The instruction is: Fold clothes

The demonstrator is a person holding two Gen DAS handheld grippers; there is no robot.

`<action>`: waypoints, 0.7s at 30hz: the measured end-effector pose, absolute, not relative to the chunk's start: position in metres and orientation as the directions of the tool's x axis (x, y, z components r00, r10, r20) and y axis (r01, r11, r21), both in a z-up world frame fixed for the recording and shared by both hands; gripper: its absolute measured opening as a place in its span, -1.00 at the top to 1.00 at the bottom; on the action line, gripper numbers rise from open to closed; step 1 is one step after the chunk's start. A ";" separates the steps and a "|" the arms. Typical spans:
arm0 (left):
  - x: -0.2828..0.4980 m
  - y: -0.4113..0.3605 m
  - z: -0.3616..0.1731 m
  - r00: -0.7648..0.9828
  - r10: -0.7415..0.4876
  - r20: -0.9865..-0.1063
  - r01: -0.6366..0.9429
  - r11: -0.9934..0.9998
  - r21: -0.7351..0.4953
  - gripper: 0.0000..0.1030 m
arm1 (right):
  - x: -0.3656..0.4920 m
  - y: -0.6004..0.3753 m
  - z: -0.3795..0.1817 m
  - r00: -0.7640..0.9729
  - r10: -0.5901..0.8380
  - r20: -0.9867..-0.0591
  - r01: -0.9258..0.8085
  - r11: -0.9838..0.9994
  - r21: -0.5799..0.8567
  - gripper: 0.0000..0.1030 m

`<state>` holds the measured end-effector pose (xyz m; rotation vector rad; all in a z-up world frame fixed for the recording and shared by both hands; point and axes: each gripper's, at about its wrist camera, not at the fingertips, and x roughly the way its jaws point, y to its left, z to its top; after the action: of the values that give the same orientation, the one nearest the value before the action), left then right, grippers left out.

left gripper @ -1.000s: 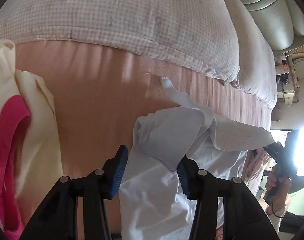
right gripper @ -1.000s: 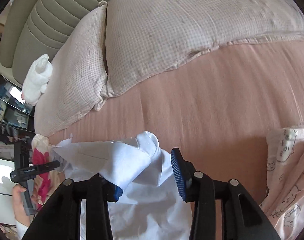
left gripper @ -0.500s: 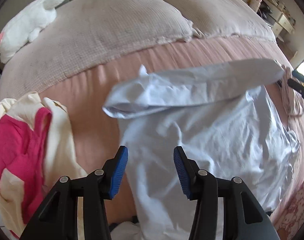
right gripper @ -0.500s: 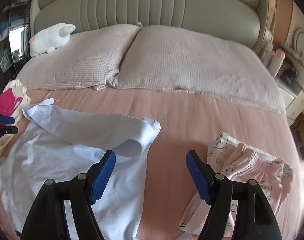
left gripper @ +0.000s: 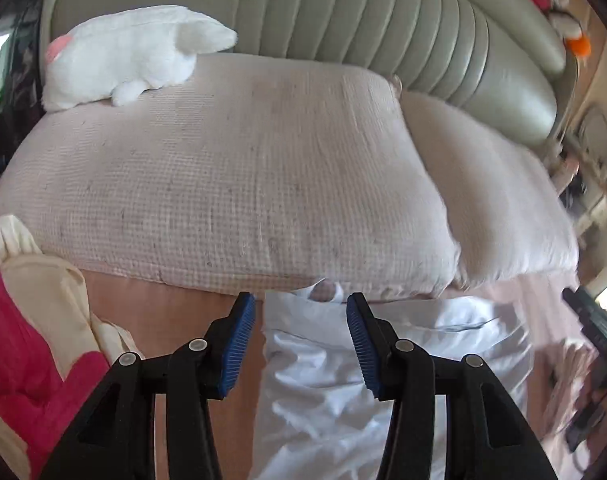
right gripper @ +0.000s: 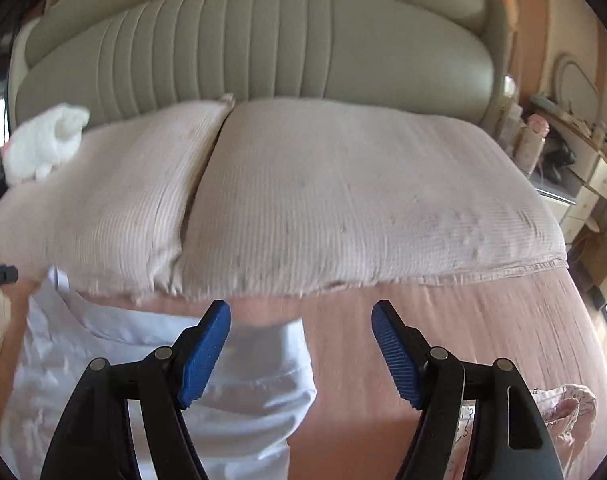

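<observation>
A white garment (left gripper: pixel 323 368) lies spread on the pink bed sheet (left gripper: pixel 175 312), its top edge near the pillows. It also shows in the right wrist view (right gripper: pixel 115 364), low left. My left gripper (left gripper: pixel 300 346) is open and empty above the garment's upper left part. My right gripper (right gripper: pixel 301 350) is open and empty above the garment's right edge and the bare sheet (right gripper: pixel 443 312).
Two checked pillows (left gripper: pixel 231 176) (right gripper: pixel 363 200) lie against a grey padded headboard (right gripper: pixel 263 48). A white plush toy (left gripper: pixel 131 56) sits on the left pillow. A cream and pink clothes pile (left gripper: pixel 27 340) lies at left; a printed pink garment (right gripper: pixel 563 412) at right. A nightstand (right gripper: pixel 575 176) stands far right.
One second ago both grippers sat at the bunched white garment. They let it go and pulled back; it now lies spread flat. Both views have tilted up toward the pillows and headboard.
</observation>
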<state>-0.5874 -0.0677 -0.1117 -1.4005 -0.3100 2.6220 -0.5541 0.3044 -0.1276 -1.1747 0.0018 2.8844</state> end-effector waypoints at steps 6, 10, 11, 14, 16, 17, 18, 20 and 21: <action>-0.499 -0.029 -0.163 -0.329 0.173 -0.928 -0.346 -0.937 -0.053 0.04 | -0.480 0.282 -0.171 -0.516 -0.176 -0.838 0.242 -0.969 0.055 -0.46; -0.425 -0.018 -0.172 -0.299 0.142 -0.944 -0.490 -0.872 0.024 0.04 | -0.389 0.264 -0.207 -0.446 -0.138 -0.884 0.400 -0.914 -0.059 -0.46; -0.408 -0.017 -0.170 -0.293 0.149 -0.944 -0.524 -0.851 0.029 0.04 | -0.367 0.263 -0.212 -0.439 -0.119 -0.891 0.429 -0.899 -0.091 -0.46; -0.363 -0.017 -0.172 -0.222 0.152 -0.963 -0.604 -0.797 0.013 0.04 | -0.319 0.271 -0.209 -0.430 -0.087 -0.899 0.475 -0.868 -0.143 -0.46; -0.341 -0.010 -0.184 -0.192 0.128 -0.973 -0.636 -0.771 0.024 0.04 | -0.305 0.276 -0.219 -0.374 -0.058 -0.926 0.470 -0.872 -0.135 -0.46; -0.333 -0.004 -0.193 -0.183 0.098 -0.978 -0.643 -0.764 0.044 0.04 | -0.301 0.277 -0.229 -0.342 -0.032 -0.939 0.469 -0.872 -0.141 -0.46; -0.326 0.003 -0.202 -0.197 0.043 -0.980 -0.645 -0.758 0.096 0.03 | -0.298 0.274 -0.243 -0.317 0.009 -0.948 0.472 -0.866 -0.166 -0.46; -0.318 0.009 -0.207 -0.220 -0.015 -0.975 -0.617 -0.772 0.151 0.02 | -0.289 0.275 -0.257 -0.331 0.034 -0.943 0.454 -0.870 -0.191 -0.46; -0.316 0.008 -0.207 -0.201 -0.025 -0.979 -0.597 -0.790 0.143 0.03 | -0.286 0.279 -0.256 -0.326 0.030 -0.945 0.431 -0.885 -0.177 -0.46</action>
<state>-0.3157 0.0079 -0.2071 -1.6839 0.7250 2.0471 -0.2857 0.2790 -0.2557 -1.9395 -0.6971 2.6998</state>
